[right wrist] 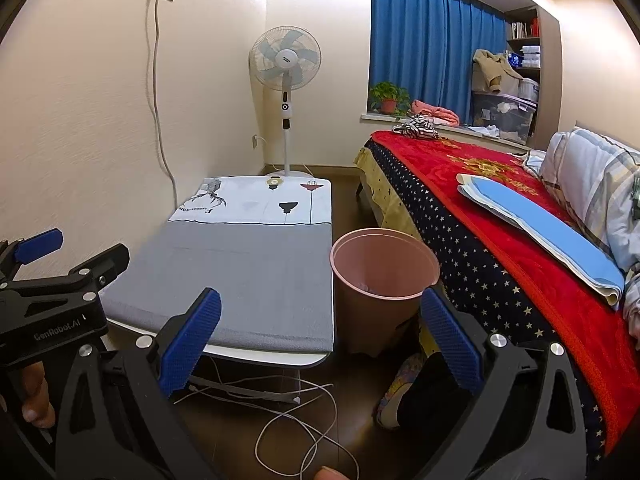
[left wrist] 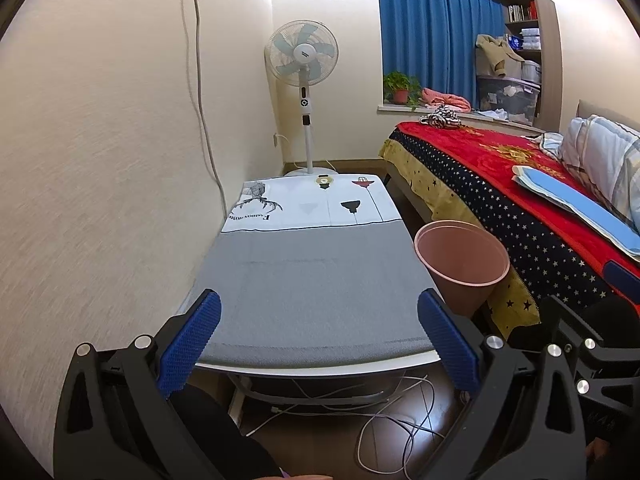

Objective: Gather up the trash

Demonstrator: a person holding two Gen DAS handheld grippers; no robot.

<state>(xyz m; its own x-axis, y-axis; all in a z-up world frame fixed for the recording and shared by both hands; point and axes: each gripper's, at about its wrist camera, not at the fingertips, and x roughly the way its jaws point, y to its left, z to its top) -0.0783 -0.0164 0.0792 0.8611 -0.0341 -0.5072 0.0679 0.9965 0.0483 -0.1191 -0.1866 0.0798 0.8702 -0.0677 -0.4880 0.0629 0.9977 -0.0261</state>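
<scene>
Both grippers are spread wide with nothing in them. The left gripper (left wrist: 318,336) hangs over the near edge of the desk (left wrist: 312,280), and the right gripper (right wrist: 320,336) sits off the desk's near right corner, above the floor with its loose white cables (right wrist: 296,420). The pink trash bin (right wrist: 382,280) stands on the floor just beside the desk's right side, squeezed between the desk and the bed (right wrist: 500,240). There's a bit of pale stuff at the bottom of the bin, can't tell what. Past the desk's far end stands a white fan (right wrist: 286,60), with blue curtains (right wrist: 432,52) further back.
</scene>
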